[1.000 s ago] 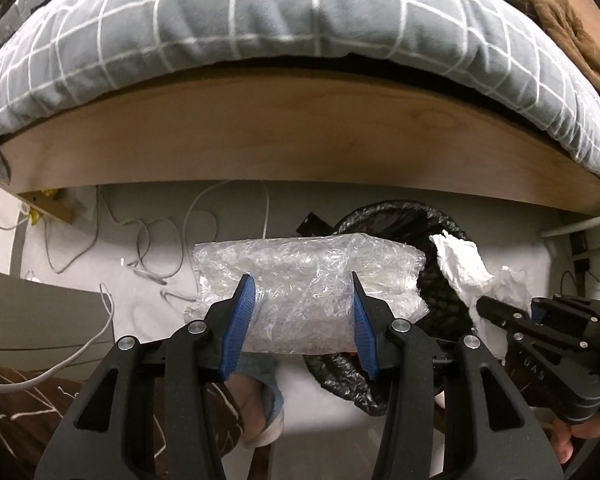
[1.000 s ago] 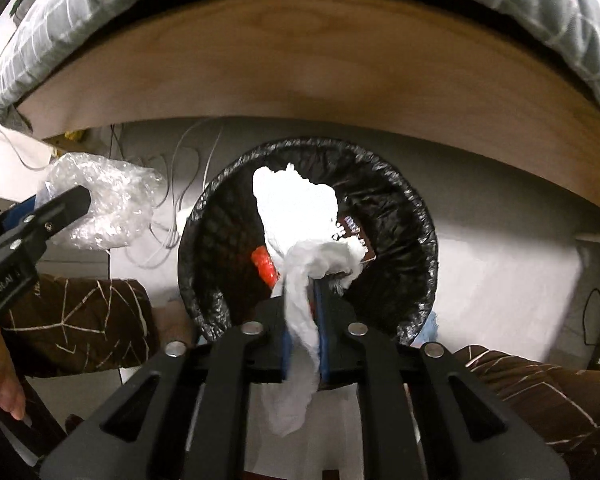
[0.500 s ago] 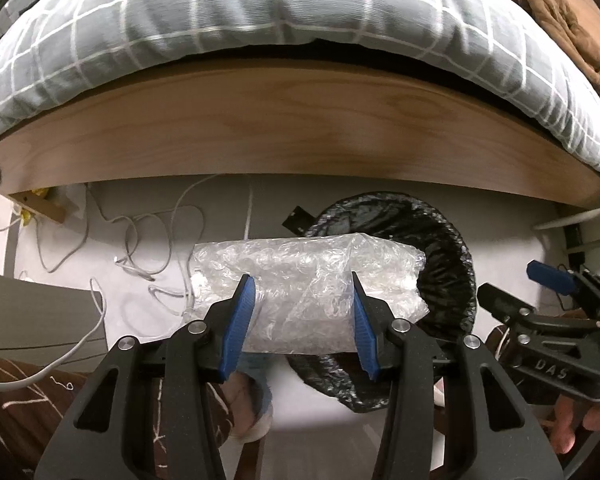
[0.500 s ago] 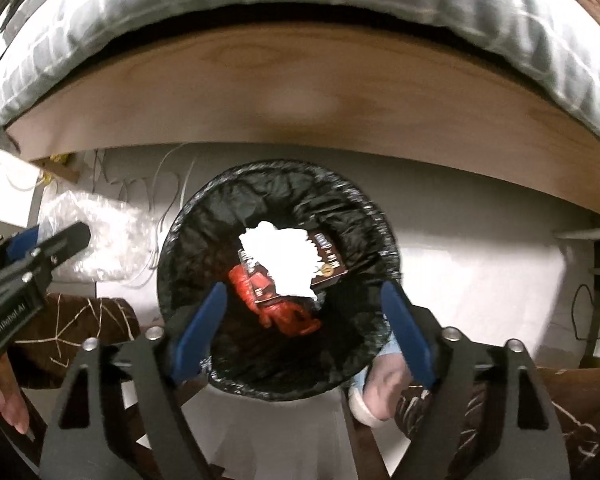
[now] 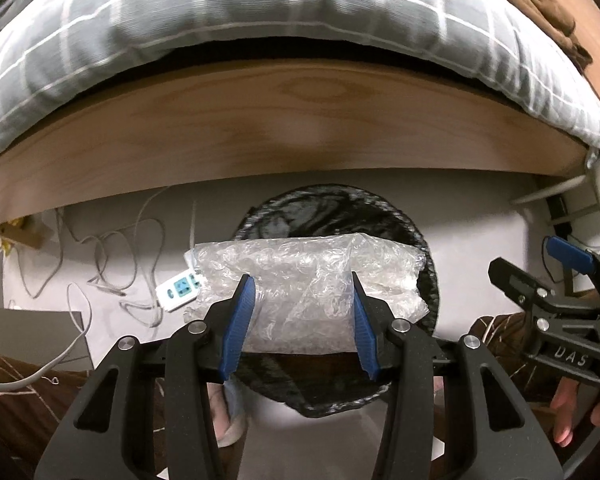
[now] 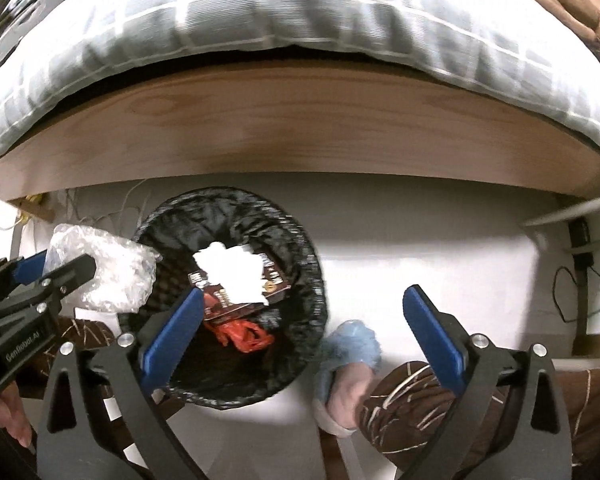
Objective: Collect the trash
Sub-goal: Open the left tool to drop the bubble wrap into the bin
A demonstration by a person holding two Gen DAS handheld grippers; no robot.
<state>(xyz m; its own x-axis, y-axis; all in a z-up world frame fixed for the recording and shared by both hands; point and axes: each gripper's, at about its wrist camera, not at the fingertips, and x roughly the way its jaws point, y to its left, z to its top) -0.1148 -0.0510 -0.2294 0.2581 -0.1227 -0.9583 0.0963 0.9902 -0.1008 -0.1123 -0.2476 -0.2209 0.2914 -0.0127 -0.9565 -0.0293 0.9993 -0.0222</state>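
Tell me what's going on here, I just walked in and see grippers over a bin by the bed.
A person is collecting trash with two handheld grippers. The left gripper is shut on a wad of bubble wrap, held over the black-lined trash bin. The right gripper holds nothing and its jaws are opening. White tissue lies in the bin on a brown packet and red scrap. The bubble wrap is not yet dropped.
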